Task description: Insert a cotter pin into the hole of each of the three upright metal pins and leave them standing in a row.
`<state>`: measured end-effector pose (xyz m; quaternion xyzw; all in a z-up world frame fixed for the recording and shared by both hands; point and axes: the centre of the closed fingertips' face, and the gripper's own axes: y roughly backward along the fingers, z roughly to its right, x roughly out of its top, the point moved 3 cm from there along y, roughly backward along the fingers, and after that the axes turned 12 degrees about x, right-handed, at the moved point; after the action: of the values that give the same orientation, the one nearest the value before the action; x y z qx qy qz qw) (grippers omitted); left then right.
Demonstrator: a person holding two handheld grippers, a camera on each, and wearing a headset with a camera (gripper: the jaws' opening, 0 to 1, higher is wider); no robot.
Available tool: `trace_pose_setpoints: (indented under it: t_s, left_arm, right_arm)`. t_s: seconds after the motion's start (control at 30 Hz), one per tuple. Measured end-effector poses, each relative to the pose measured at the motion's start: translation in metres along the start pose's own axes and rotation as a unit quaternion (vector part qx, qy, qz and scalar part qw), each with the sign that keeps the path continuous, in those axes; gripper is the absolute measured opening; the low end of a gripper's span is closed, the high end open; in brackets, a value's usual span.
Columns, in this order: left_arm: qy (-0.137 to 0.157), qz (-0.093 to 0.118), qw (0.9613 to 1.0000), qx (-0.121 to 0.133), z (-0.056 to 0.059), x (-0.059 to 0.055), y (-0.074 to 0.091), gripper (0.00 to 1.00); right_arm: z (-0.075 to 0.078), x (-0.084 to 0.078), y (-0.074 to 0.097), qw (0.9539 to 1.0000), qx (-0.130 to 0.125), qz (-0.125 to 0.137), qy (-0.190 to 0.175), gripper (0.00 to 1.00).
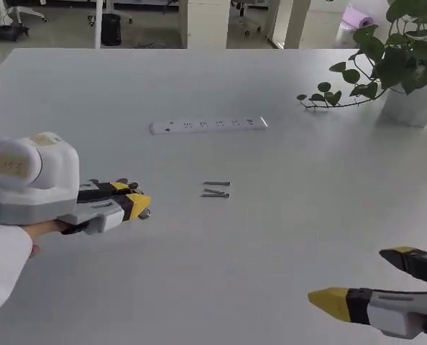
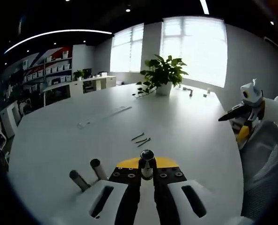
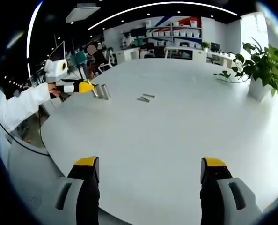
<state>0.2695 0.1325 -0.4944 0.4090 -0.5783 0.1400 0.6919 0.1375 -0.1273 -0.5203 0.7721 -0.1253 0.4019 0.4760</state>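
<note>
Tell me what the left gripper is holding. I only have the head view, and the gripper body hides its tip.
Observer: In the left gripper view, the left gripper is shut on one metal pin, with the pin's rounded end poking up between the jaws.
Operator: Where are the other pins?
Observer: The two other metal pins are on the table, close beside the jaws on the left of that view. Neither is gripped.
Operator: Are they standing or lying down?
Observer: Standing. The right gripper view shows them upright, side by side, next to the left gripper's yellow tip.
</note>
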Motion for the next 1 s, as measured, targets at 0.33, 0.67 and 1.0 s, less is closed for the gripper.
trace_pose_setpoints:
  t_s: [0.33, 0.67, 1.0]
  left_arm:
    - [-0.055, -0.013, 0.9968, -0.057, 0.043, -0.005, -0.007, 0.07]
    - [-0.077, -0.029, 0.9922, -0.094, 0.068, -0.021, -0.016, 0.07]
    - [-0.078, -0.048, 0.9911, -0.097, 0.077, -0.04, -0.02, 0.07]
  right_arm:
    - [-0.001, -0.003, 0.003, 1.0, 0.0, 0.003, -0.005, 0.88]
    - [-0.002, -0.006, 0.003, 1.0, 0.002, 0.003, -0.008, 0.88]
    - [-0.002, -0.006, 0.001, 0.9999, 0.006, 0.001, -0.008, 0.88]
